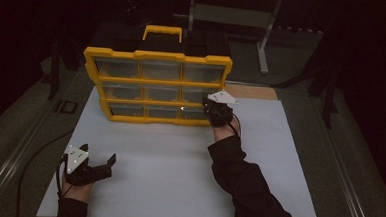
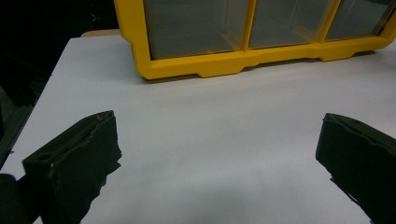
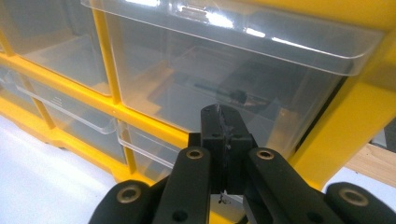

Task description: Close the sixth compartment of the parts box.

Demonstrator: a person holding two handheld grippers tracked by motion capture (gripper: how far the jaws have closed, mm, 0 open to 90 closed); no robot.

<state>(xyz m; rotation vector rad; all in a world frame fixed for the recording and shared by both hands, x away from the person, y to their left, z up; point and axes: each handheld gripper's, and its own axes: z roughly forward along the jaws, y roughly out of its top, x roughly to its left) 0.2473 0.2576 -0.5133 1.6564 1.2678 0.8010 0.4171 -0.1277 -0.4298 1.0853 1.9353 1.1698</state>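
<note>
**Right gripper pressed shut at the drawer cabinet, left gripper wide open over the board**

A yellow drawer cabinet (image 1: 156, 86) stands upright at the far part of the white board (image 1: 177, 188), a yellow handle (image 1: 162, 33) on top. Its front is a yellow frame holding three rows of three clear plastic drawers. The drawers are see-through, with a lip along each upper edge that catches the light. In the right gripper view the nearest one, a clear drawer (image 3: 219, 79) at the cabinet's right edge, has a small dark item (image 3: 233, 95) lying inside; what it is cannot be made out.

The right gripper (image 1: 215, 111) is up against the right end of the cabinet's front, around the middle and bottom rows in the high view. Its jaws are pressed together with nothing between them, and their tips sit just at the face of that clear drawer; whether they actually touch the plastic cannot be told. A dark sleeve (image 1: 242, 181) runs back from it to the near edge of the board.

The left gripper (image 1: 97, 159) is near the board's near-left corner, well apart from the cabinet. Its jaws stand wide, with bare white board between them, and hold nothing. In the left gripper view the cabinet's lower left corner shows beyond them.
</note>
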